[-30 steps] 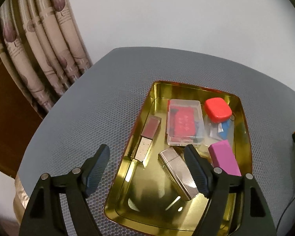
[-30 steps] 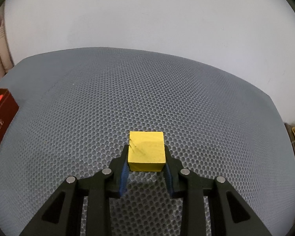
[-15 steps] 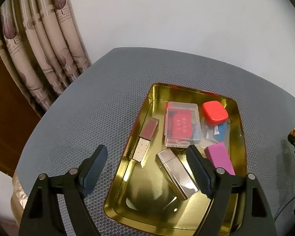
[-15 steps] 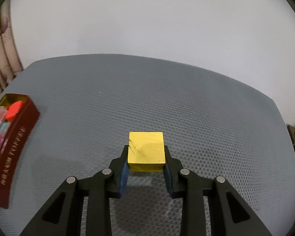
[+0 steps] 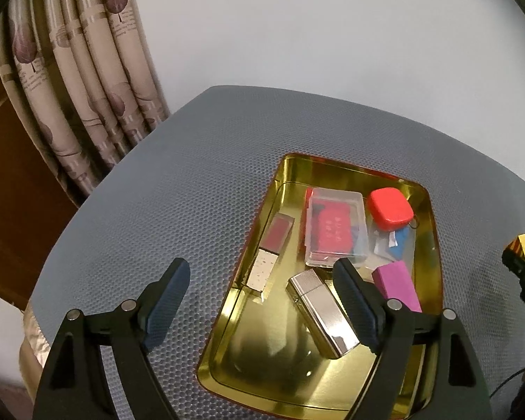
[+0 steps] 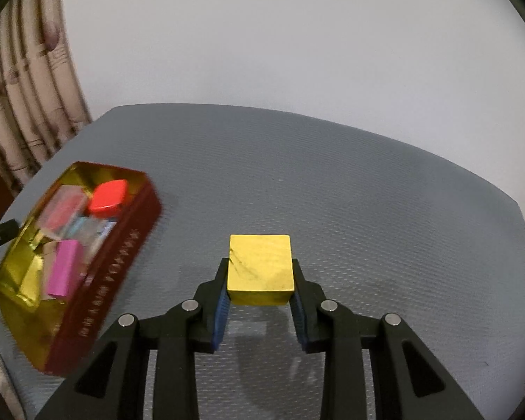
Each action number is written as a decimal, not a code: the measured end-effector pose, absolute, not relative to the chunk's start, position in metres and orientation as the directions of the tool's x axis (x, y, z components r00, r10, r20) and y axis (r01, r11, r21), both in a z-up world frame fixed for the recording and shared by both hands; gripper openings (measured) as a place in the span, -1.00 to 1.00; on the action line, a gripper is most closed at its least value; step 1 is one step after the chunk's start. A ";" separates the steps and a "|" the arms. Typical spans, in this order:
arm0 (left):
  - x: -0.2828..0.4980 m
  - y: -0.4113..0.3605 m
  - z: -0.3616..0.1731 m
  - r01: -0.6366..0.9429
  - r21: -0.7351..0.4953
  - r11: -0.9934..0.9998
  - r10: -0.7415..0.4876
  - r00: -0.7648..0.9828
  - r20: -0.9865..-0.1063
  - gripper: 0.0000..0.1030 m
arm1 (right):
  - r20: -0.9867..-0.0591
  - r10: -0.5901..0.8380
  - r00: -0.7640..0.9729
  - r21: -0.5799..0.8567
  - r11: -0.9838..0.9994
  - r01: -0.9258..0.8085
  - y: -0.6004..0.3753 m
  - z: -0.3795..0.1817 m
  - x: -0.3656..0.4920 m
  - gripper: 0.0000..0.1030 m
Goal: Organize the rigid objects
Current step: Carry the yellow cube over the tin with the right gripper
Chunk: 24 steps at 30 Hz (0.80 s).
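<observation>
The gold tin (image 6: 87, 290) sits at the table's left, its long axis running near to far. The right gripper (image 6: 259, 297), clamped on the yellow block (image 6: 260, 269), hangs right of it. The left gripper (image 5: 262, 301), jaws apart and just opening, hovers empty over the tin's near-left rim.

Left gripper (image 5: 262, 301) is angled down with its jaws spread wide, they've just been opening a bit more, nothing between the pads. Right gripper (image 6: 260, 290) also tilts down and is clamped tight, both pads pressing the sides of a yellow block (image 6: 260, 269).
</observation>
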<state>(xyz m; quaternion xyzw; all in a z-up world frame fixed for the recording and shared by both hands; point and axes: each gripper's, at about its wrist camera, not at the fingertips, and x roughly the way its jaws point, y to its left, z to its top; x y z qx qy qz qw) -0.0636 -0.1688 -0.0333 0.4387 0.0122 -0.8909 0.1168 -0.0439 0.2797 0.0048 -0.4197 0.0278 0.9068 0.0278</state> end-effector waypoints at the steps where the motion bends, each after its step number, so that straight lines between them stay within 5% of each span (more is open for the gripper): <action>1: -0.063 -0.170 -0.033 0.220 0.082 -0.972 -0.199 -0.587 -0.784 0.57 | -0.761 0.020 -0.648 0.025 -0.998 -0.061 0.278 0.006 -0.043 -0.41; 12: -0.068 -0.184 -0.021 0.264 0.099 -0.959 -0.242 -0.591 -0.769 0.57 | -0.753 -0.083 -0.652 0.043 -0.996 0.077 0.196 0.039 0.006 -0.41; 24: -0.058 -0.222 -0.008 0.318 0.081 -0.945 -0.260 -0.574 -0.776 0.62 | -0.757 -0.184 -0.627 0.071 -0.977 0.201 0.070 0.042 -0.061 -0.41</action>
